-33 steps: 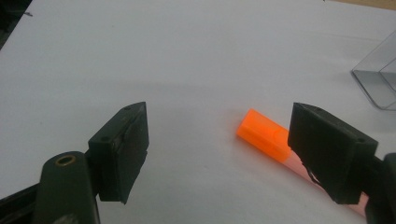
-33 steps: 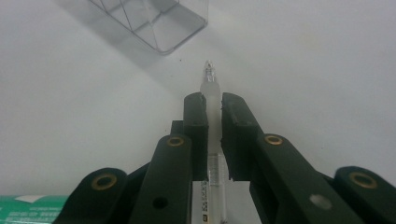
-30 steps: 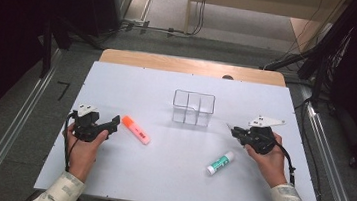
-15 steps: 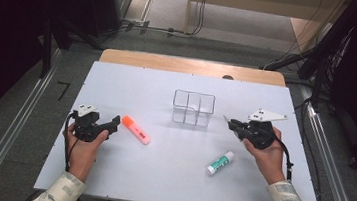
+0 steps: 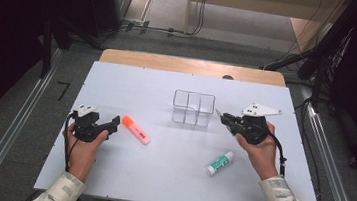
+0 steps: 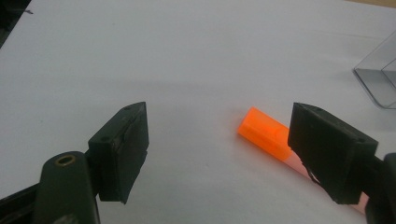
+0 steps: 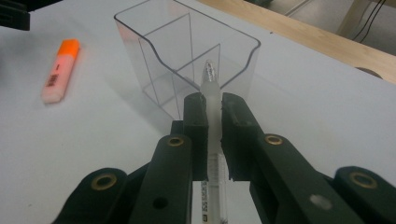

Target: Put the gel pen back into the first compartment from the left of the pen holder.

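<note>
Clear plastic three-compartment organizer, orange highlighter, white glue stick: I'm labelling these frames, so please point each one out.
Clear plastic three-compartment organizer (image 5: 194,96): high view, on its back rim.
Orange highlighter (image 5: 135,129): high view, on the middle of its barrel.
White glue stick with green label (image 5: 220,163): high view, on its label.

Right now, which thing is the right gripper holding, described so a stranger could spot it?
Start at the clear divided box mid-table. Just right of it, the right gripper is shut on a slim translucent pen, tip toward the box. It is thinner and paler than the orange highlighter and the green-labelled tube.
</note>
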`<action>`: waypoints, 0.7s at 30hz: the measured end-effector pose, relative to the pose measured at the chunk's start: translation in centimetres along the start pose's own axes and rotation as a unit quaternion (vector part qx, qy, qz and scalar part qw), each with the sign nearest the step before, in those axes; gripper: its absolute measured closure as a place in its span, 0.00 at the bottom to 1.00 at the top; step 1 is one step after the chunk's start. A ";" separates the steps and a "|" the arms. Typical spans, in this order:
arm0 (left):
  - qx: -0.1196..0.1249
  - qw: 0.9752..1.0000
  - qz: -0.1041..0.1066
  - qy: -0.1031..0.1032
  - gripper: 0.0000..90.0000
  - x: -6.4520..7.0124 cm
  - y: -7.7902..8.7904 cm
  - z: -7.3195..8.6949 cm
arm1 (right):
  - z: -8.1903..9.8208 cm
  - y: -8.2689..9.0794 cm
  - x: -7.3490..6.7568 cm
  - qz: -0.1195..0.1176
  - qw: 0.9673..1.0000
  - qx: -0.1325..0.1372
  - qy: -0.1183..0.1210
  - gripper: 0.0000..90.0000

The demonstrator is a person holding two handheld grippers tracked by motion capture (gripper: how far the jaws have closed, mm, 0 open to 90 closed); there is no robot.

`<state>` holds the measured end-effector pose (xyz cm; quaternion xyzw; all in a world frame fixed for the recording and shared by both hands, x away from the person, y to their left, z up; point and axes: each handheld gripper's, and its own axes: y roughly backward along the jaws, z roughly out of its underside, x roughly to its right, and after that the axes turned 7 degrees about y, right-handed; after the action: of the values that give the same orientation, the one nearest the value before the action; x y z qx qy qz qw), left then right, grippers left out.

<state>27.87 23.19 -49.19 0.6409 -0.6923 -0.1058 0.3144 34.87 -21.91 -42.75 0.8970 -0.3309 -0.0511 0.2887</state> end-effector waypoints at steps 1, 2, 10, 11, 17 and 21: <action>-0.001 1.000 0.000 0.001 0.24 -0.1 0.0 0.0 | -0.4 -0.2 -0.1 -0.003 1.000 0.003 0.001 0.88; -0.001 1.000 0.000 0.001 0.24 -0.1 0.0 0.0 | -0.4 -0.2 -0.1 -0.003 1.000 0.003 0.001 0.88; 0.001 1.000 -0.001 0.000 0.24 0.0 0.1 0.0 | -2.1 -1.1 -0.6 -0.011 1.000 0.014 0.005 0.88; 0.001 1.000 -0.001 0.000 0.24 -0.1 0.1 0.0 | -2.4 -1.2 -0.7 -0.010 1.000 0.016 0.007 0.88; -0.001 1.000 -0.003 -0.001 0.24 -0.1 0.0 0.0 | -3.9 -2.1 -1.1 -0.012 1.000 0.018 0.012 0.88; -0.001 1.000 -0.002 -0.002 0.24 -0.1 0.0 0.0 | -4.7 -2.9 -1.2 -0.016 1.000 0.021 0.010 0.88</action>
<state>27.84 23.29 -49.18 0.6419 -0.6913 -0.1080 0.3137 36.89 -17.08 -40.55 0.9086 -0.3142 -0.0399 0.2723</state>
